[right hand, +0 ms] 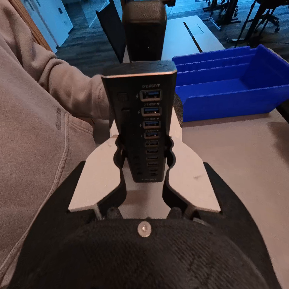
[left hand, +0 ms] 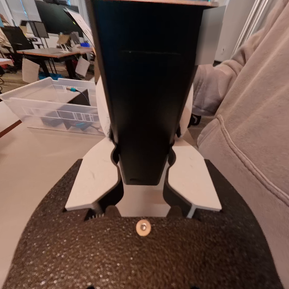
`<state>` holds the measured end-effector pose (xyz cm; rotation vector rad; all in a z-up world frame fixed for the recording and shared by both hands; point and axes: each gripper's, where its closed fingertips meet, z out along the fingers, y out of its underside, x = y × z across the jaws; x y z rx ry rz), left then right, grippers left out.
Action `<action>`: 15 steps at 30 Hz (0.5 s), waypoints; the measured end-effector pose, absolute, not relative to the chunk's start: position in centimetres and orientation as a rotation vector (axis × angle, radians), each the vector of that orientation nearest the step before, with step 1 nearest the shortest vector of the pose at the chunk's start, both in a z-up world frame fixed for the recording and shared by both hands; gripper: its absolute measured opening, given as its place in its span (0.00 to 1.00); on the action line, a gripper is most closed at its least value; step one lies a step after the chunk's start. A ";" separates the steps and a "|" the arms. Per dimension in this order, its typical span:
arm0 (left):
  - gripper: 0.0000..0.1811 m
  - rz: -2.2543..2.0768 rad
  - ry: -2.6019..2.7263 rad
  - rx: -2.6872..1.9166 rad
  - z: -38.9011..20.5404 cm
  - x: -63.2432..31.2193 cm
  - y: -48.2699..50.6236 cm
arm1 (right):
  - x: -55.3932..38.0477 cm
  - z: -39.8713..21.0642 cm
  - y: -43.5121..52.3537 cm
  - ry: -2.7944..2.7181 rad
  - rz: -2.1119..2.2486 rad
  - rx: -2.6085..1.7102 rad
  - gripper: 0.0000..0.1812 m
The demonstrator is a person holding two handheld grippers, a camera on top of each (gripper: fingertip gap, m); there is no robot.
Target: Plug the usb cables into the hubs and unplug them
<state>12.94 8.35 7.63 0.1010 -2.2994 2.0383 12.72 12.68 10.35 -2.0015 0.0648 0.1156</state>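
Note:
A long black USB hub (right hand: 140, 118) is held above the table, and both grippers clamp it from opposite ends. In the right wrist view its port face points at me, with a column of several ports and no cable in any of them. My right gripper (right hand: 143, 140) is shut on its near end. In the left wrist view I see the hub's plain black back (left hand: 143, 93), and my left gripper (left hand: 143, 143) is shut on it. A USB cable with a teal plug (left hand: 71, 89) lies in a clear bin.
The clear plastic bin (left hand: 31, 101) stands at the left on the pale table (left hand: 39, 164) and holds dark hubs and cables. A blue divided bin (right hand: 234, 100) stands at the right. A person's beige sleeve (right hand: 39, 117) is close by. Desks and chairs stand behind.

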 end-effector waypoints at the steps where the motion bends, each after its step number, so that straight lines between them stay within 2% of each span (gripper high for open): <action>1: 0.33 2.077 -2.291 0.125 8.0 13.3 8.3 | 13.0 10.5 12.6 0.086 0.109 -2.005 0.31; 6: 0.40 2.197 -2.366 0.235 8.7 15.2 9.3 | 17.0 12.3 8.2 0.119 -0.160 -2.140 0.31; 12: 0.35 2.133 -2.397 0.361 6.5 14.6 11.6 | 28.6 14.9 -7.8 0.249 -0.784 -2.596 0.32; 15: 0.32 2.128 -2.355 0.448 5.4 14.1 12.4 | 33.7 13.8 -14.6 0.296 -0.825 -2.787 0.32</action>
